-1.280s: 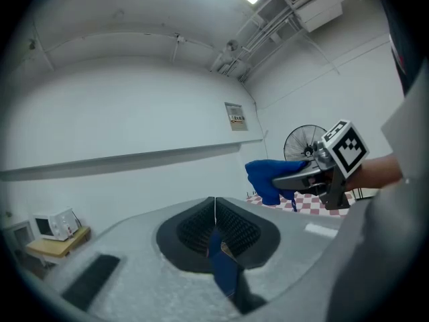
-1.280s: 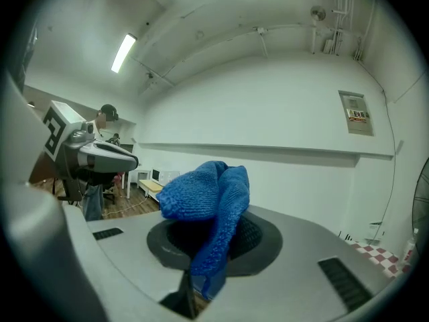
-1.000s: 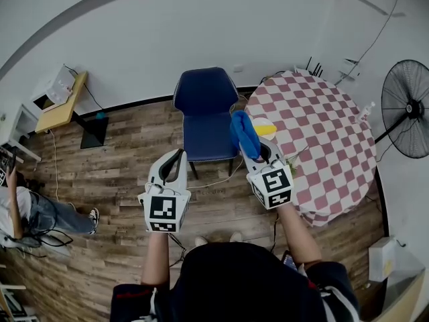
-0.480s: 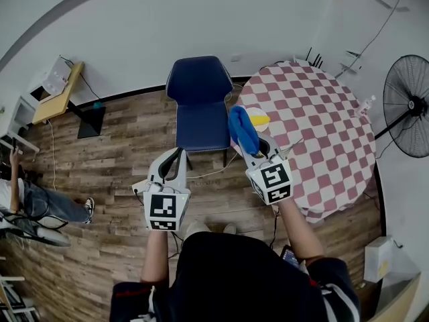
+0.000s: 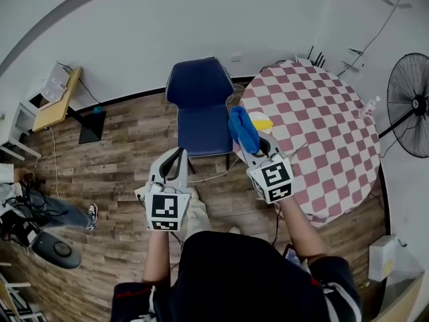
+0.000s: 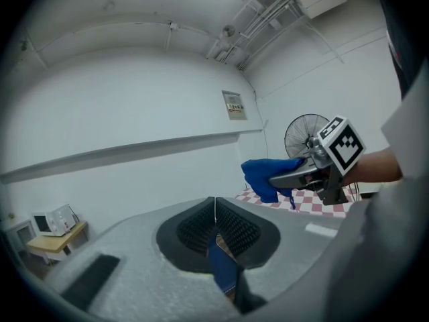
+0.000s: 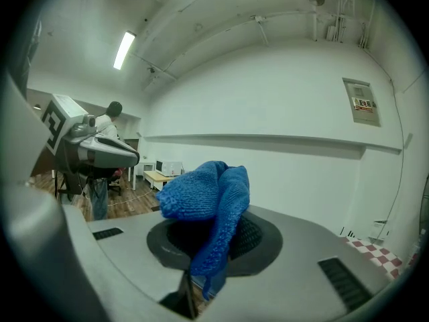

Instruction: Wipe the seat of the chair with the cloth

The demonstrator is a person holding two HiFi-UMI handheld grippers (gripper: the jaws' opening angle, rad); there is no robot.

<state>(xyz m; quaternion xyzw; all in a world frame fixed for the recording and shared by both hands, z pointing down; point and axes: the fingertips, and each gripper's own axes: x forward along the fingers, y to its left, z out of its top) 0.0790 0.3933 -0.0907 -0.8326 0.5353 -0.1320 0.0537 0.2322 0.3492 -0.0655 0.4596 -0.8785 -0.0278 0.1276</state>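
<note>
The left gripper (image 5: 177, 158) hovers with jaws pressed together, empty; ahead stands the dark blue padded chair (image 5: 200, 86); just right of its seat (image 5: 203, 134) the right gripper (image 5: 259, 147) clamps a bright blue knitted cloth (image 5: 242, 129), beside the round checked-cloth table (image 5: 322, 123).

Navy blue, plain: chair (image 5: 200, 106) at 12 o'clock. Brighter blue, knit-textured: cloth (image 5: 244, 129). Surface (image 5: 315, 126) at 2 o'clock has a red & white check; the yellow obj (image 5: 263, 122) on it is plain. Floor (image 5: 114, 173) is brown wood plank, mixed light/dark tones. Walls (image 5: 201, 25) are white w/ black skirting (image 5: 134, 98). Fan (image 5: 410, 106) at 3 o'clock is black. Desk (image 5: 59, 106) at 10 o'clock is pale yellow wood. Left gripper (image 5: 179, 153) & right gripper (image 5: 249, 147) have grey-white bodies, w/ blk/white square markers on the cubes.
</note>
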